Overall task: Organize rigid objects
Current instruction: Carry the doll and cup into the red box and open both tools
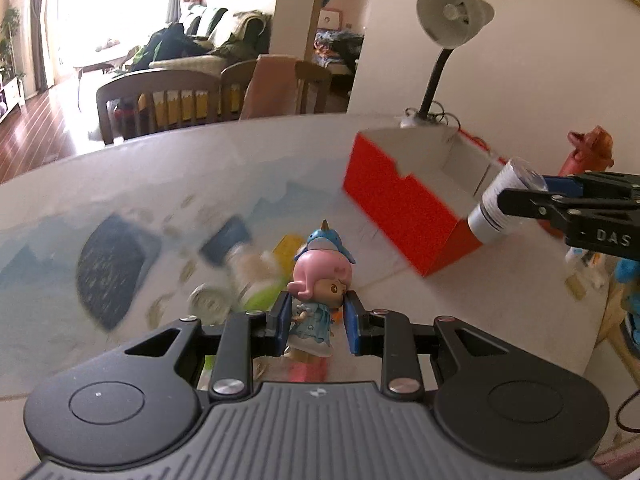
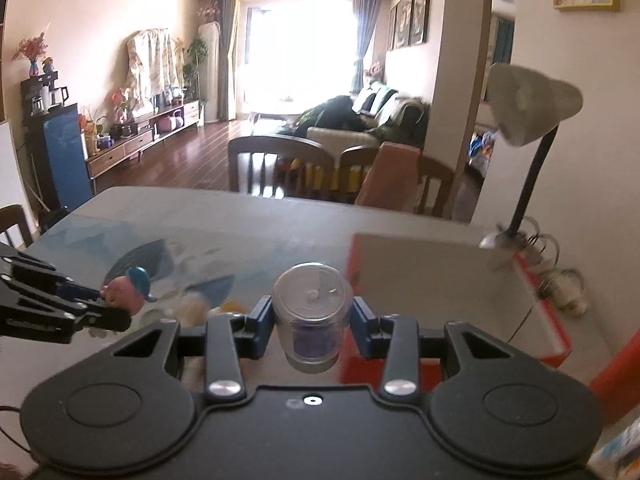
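- Left gripper (image 1: 318,322), lower centre of the left wrist view: blue pads clamped on one pink-haired figurine (image 1: 318,292), upright, lifted off the table (image 1: 120,184).
- Right gripper (image 2: 312,324), lower centre of the right wrist view: clamped on one clear-capped bottle (image 2: 312,316), cap toward the camera.
- One red open box (image 1: 404,196), centre right of the left view; bottle at its near right corner, whether touching unclear.
- One desk lamp (image 1: 452,16), upper right, behind the box.
- Blurred small items on the table under the figurine; count unclear.
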Available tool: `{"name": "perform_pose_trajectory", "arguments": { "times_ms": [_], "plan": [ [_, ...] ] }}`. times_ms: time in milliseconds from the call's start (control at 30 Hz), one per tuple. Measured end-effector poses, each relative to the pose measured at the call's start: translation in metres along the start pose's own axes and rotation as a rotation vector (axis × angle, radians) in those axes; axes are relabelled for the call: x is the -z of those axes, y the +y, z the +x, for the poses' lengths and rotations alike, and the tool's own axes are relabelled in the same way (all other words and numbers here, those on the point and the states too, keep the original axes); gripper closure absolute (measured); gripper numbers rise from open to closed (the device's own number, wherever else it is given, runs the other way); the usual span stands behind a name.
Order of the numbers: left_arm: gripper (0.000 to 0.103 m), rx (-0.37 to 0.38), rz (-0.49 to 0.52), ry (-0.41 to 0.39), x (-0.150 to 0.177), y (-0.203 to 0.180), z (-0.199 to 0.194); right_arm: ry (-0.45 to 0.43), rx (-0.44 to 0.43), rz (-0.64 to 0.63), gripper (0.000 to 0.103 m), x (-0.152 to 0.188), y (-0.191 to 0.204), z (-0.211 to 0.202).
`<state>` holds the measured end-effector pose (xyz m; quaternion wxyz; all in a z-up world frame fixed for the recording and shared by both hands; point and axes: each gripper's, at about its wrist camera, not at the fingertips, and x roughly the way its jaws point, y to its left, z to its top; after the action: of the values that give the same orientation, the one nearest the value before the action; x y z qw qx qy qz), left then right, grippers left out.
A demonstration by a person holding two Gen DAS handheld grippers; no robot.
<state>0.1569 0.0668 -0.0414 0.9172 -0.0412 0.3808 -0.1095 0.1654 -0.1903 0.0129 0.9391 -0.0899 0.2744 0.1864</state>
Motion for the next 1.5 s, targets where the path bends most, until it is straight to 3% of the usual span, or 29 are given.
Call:
{"name": "perform_pose_trajectory", "arguments": {
  "times_ms": [333,733,1033,1500],
  "plan": [
    [0.076,0.021,0.012,0.012,-0.077,-0.076,0.058,0.012,0.031,0.025,0.063,-0.005,-0.1,0.05],
    [0.076,0.062,0.019,0.138,-0.142,-0.156,0.183,0.119,0.038,0.04,0.063,0.018,-0.162,0.102],
    [0.076,0.076,0.007,0.291,-0.157,-0.181,0.284,0.208,0.04,0.022,0.063,0.04,-0.178,0.128],
    [0.076,0.066,-0.038,0.422,-0.154,-0.187,0.338,0.299,0.009,0.047,0.063,0.056,-0.2,0.156]
  ]
}}
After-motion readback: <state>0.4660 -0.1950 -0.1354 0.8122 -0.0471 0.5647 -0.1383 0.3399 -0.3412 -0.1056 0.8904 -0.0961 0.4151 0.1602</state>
